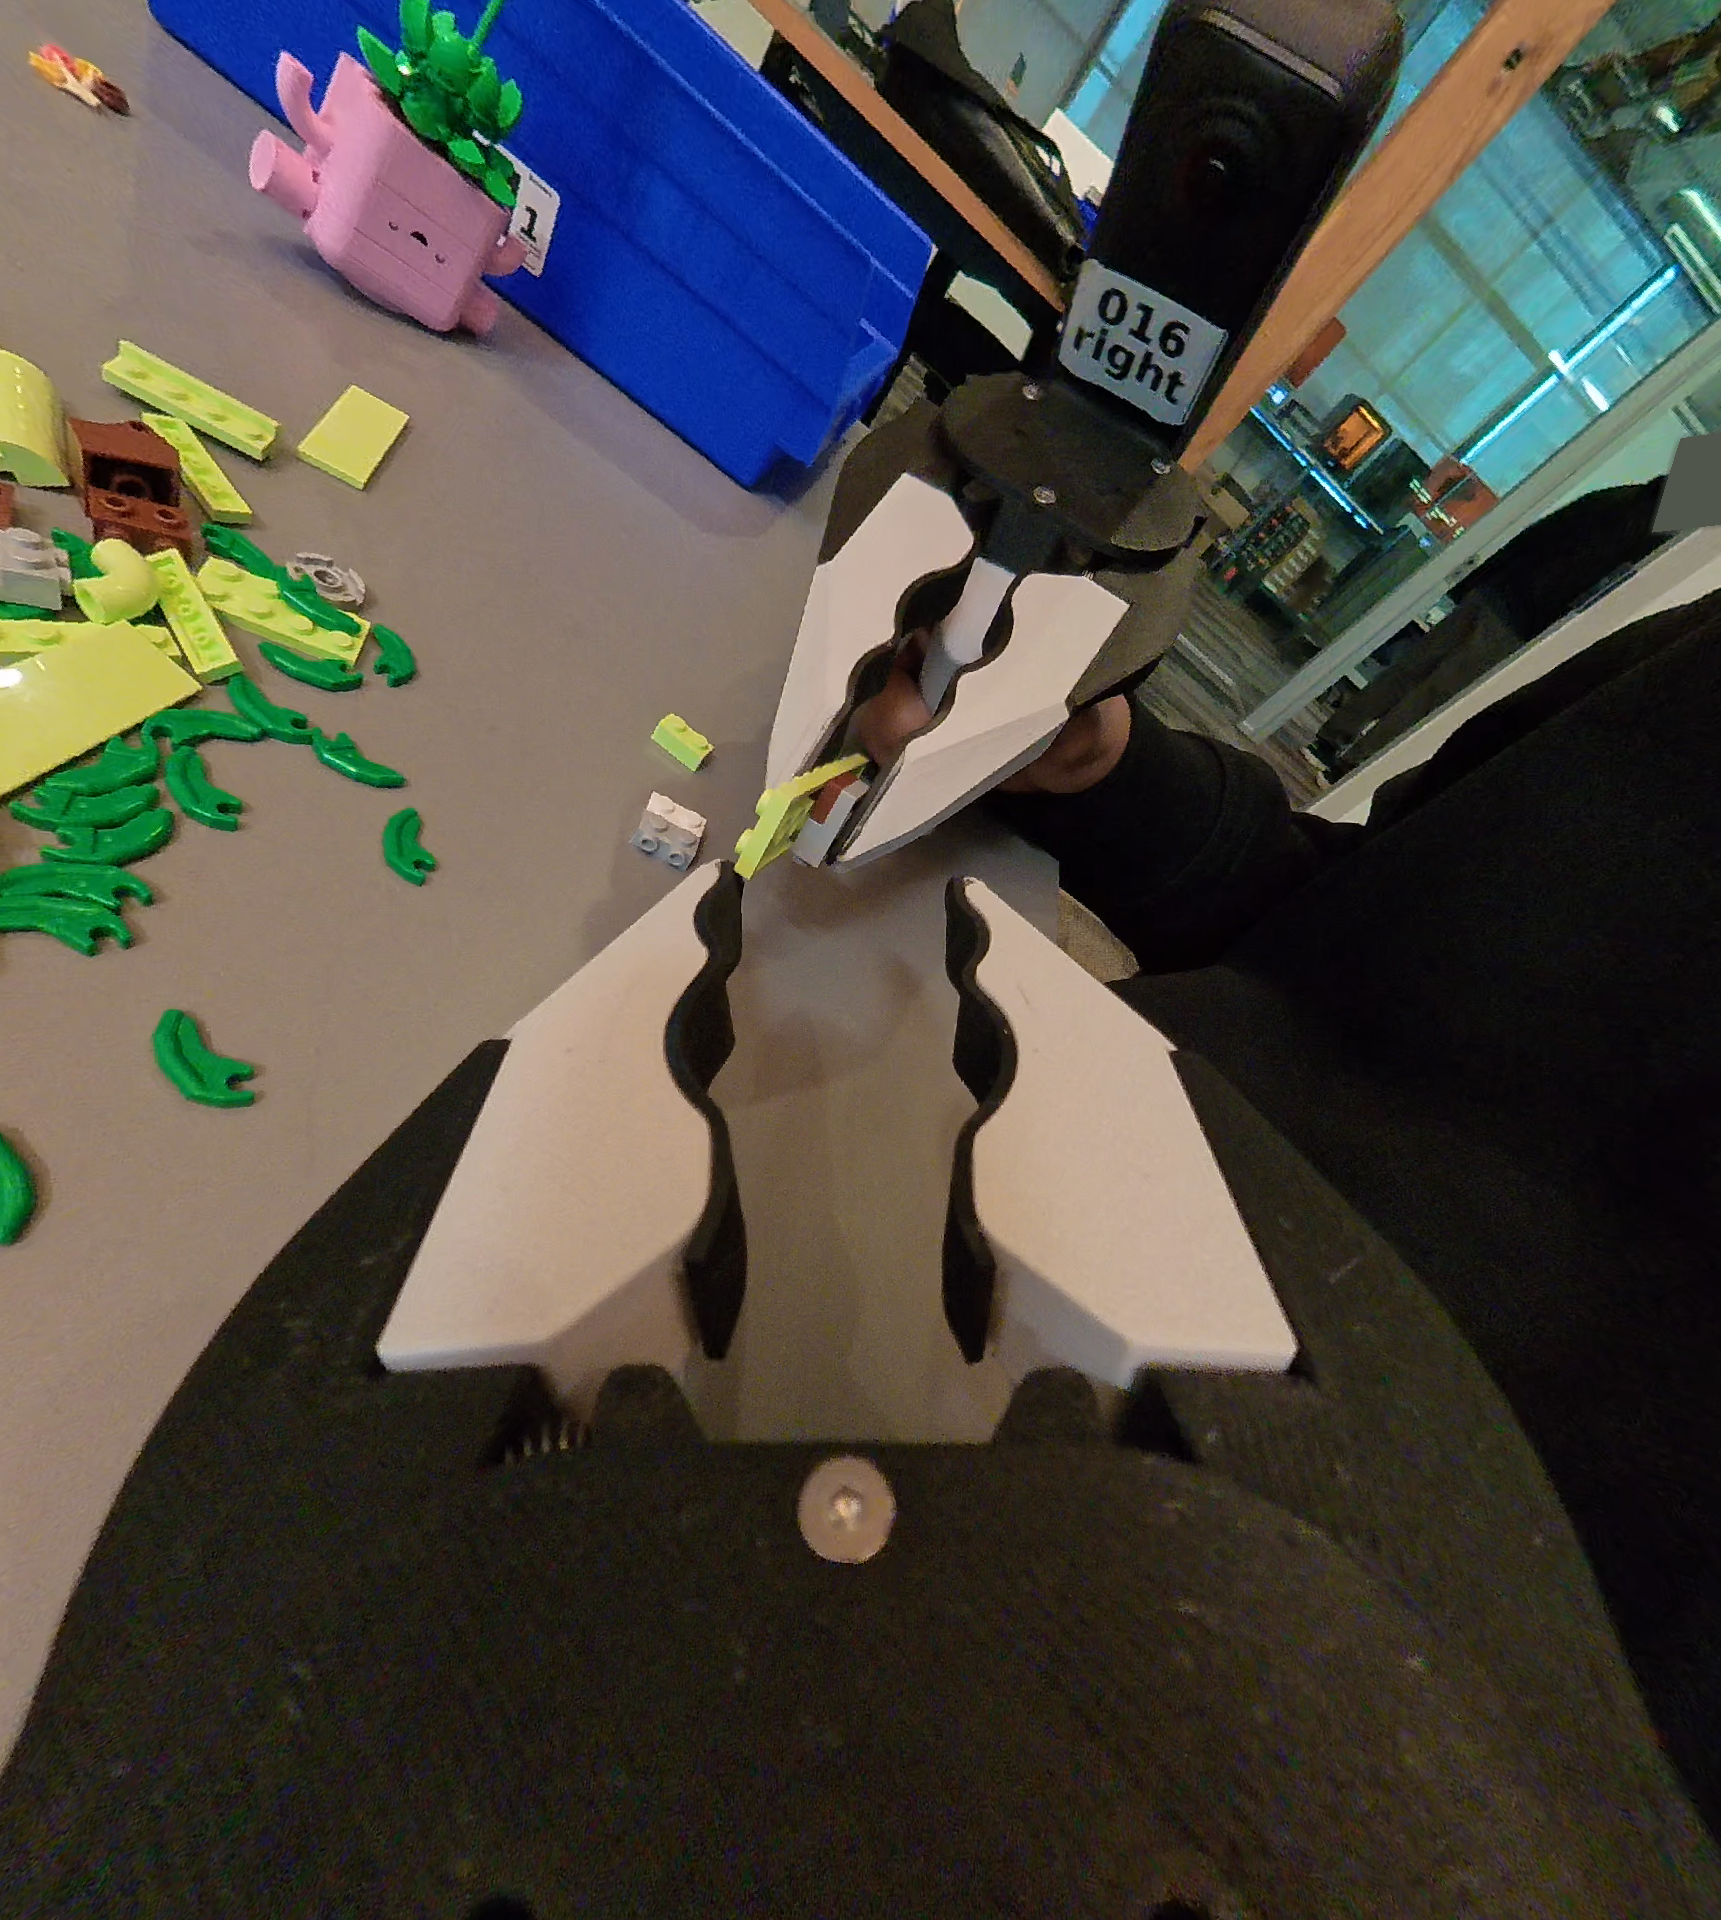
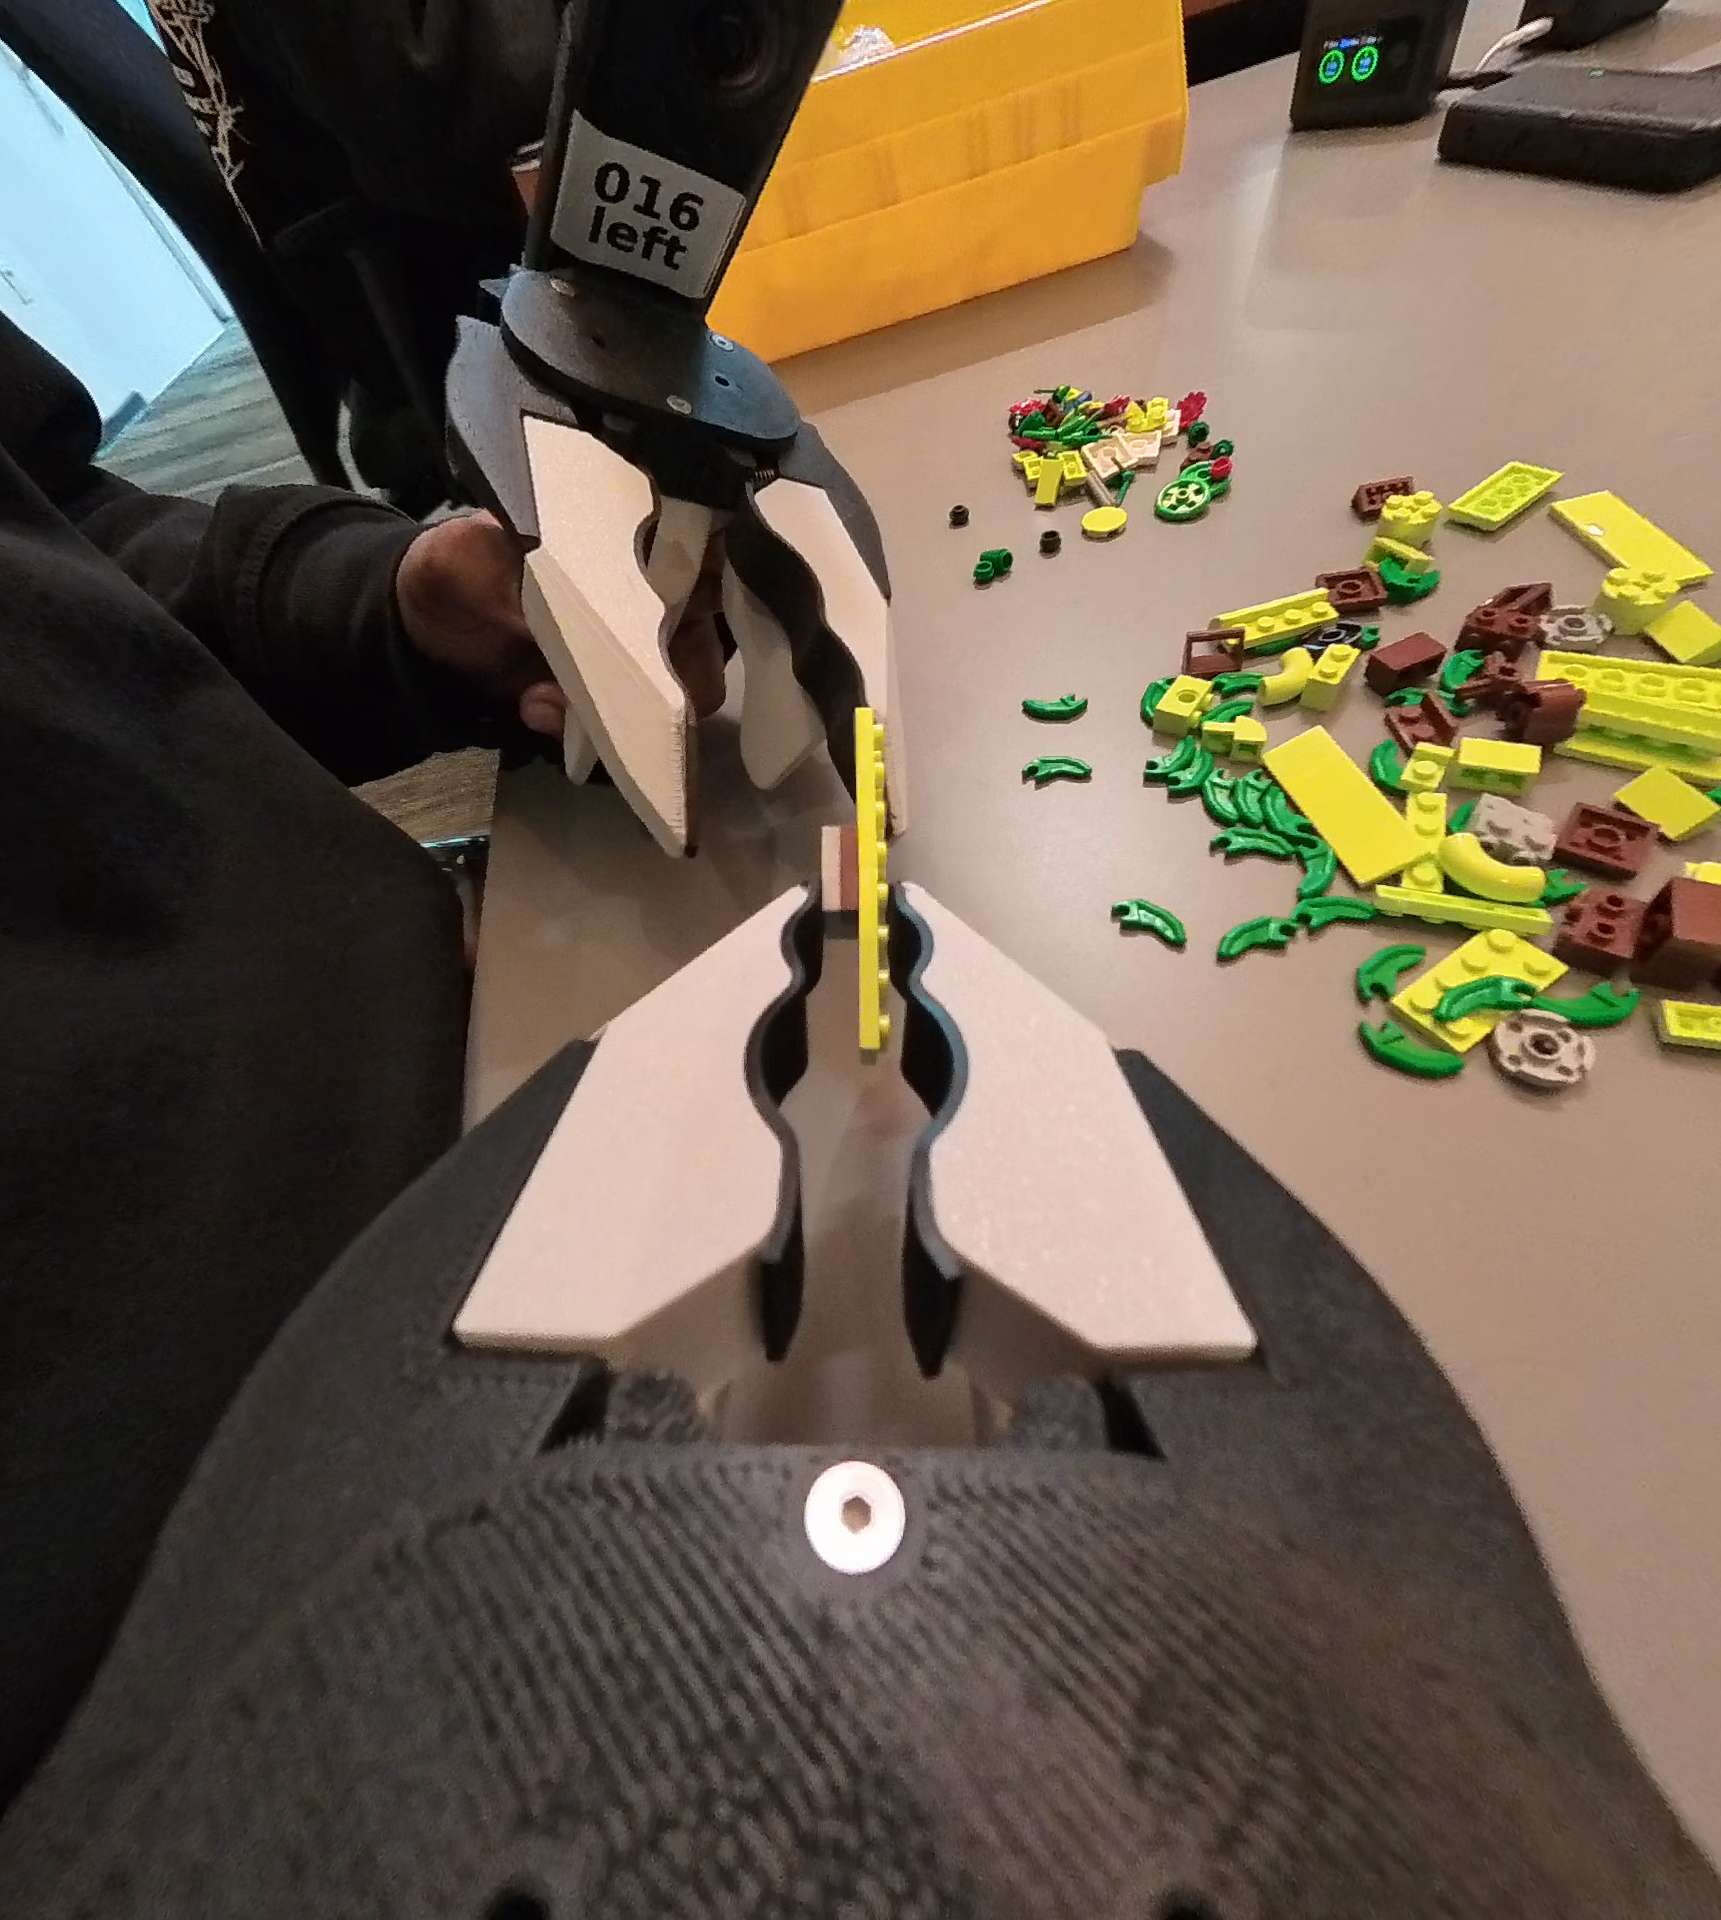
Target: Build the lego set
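Note:
My right gripper [image 2: 861, 899] is shut on a small lego assembly: a lime-green plate [image 2: 871, 935] held on edge, with a brown and white brick [image 2: 842, 868] stuck to its left face. My left gripper [image 1: 840, 894] is open and empty, facing the right one just above the grey table [image 1: 544, 582]. In the left wrist view the right gripper [image 1: 814, 831] holds the lime plate [image 1: 771, 828] right at my left fingertip [image 1: 721, 894]. In the right wrist view the plate's top end lies against one finger of the left gripper [image 2: 783, 831].
A pile of loose lime, green, brown and grey pieces [image 2: 1521, 790] lies on the table, also in the left wrist view [image 1: 87, 665]. A pink built pot with a green plant [image 1: 388, 208] stands by a blue bin [image 1: 679, 239]. A yellow bin [image 2: 960, 156] and black devices [image 2: 1614, 114] stand behind. My left and right fingertips are right by each other.

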Motion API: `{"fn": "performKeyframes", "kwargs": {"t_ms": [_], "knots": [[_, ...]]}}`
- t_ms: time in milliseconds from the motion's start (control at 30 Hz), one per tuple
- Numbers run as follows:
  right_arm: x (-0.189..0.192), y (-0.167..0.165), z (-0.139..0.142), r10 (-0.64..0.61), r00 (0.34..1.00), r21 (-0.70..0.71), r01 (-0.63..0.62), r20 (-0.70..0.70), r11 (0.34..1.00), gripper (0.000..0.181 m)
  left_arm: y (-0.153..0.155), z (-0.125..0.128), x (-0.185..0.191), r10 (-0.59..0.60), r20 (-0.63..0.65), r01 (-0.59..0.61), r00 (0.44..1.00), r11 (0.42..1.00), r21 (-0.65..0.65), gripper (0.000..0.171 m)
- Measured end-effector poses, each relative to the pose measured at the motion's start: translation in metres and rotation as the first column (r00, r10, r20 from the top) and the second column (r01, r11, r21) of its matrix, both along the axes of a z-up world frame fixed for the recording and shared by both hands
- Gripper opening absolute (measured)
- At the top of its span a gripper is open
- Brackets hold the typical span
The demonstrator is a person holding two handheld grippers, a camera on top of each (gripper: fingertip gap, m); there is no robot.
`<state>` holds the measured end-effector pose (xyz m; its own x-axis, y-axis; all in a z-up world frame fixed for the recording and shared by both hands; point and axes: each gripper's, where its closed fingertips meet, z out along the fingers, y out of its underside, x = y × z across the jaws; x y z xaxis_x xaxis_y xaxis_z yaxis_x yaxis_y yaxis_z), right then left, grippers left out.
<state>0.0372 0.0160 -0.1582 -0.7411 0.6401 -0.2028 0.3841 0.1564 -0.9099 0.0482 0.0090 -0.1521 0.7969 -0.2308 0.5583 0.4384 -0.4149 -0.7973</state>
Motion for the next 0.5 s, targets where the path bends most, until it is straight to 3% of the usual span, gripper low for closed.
{"fn": "performKeyframes", "kwargs": {"t_ms": [500], "knots": [[0.017, -0.016, -0.026, 0.116, 0.975, 0.047, -0.127, 0.188, 0.991, 0.009, 0.0, 0.0, -0.008, 0.045, -0.021, -0.045, 0.999, 0.999, 0.003, 0.036]]}}
